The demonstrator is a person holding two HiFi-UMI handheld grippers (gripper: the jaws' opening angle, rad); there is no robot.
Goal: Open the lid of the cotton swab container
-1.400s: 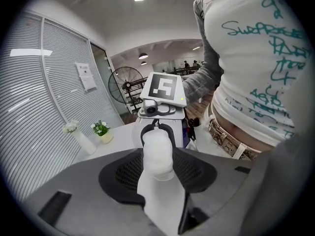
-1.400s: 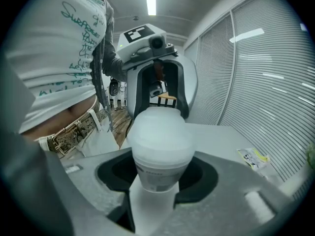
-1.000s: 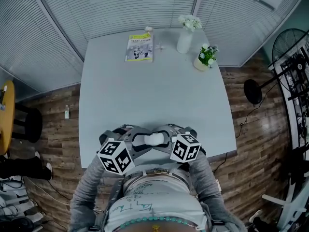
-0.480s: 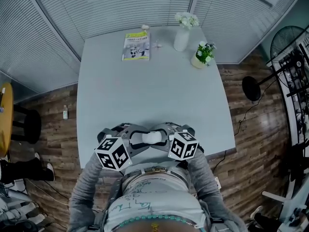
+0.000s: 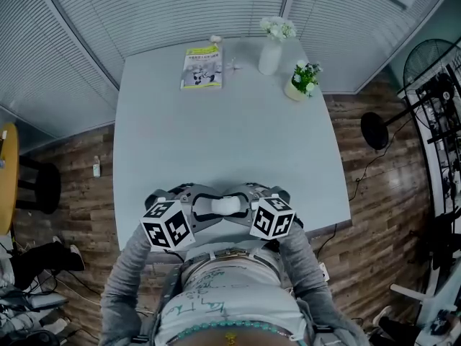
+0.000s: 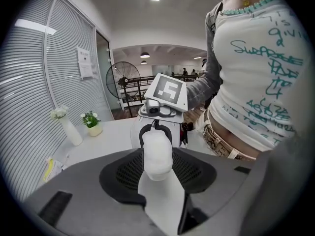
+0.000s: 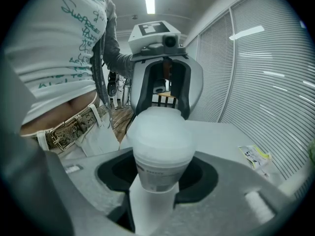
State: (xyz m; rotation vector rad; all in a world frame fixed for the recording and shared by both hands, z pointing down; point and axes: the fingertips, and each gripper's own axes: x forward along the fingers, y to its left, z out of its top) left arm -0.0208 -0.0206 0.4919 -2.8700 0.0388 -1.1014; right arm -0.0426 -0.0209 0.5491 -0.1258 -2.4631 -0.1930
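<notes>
Cotton swab container (image 5: 227, 206) held sideways, low centre of the head view.
Its long axis runs left to right. The lid (image 7: 158, 129) end faces the left gripper (image 5: 207, 208), which is clamped on it. The right gripper (image 5: 246, 206) is clamped on the labelled body, by the table's (image 5: 216, 135) near edge.

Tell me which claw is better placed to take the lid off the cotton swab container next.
Left, probably. The right claw clamps the cotton swab container by its labelled body, and its lid end points into the left claw, which sits closed around it.
</notes>
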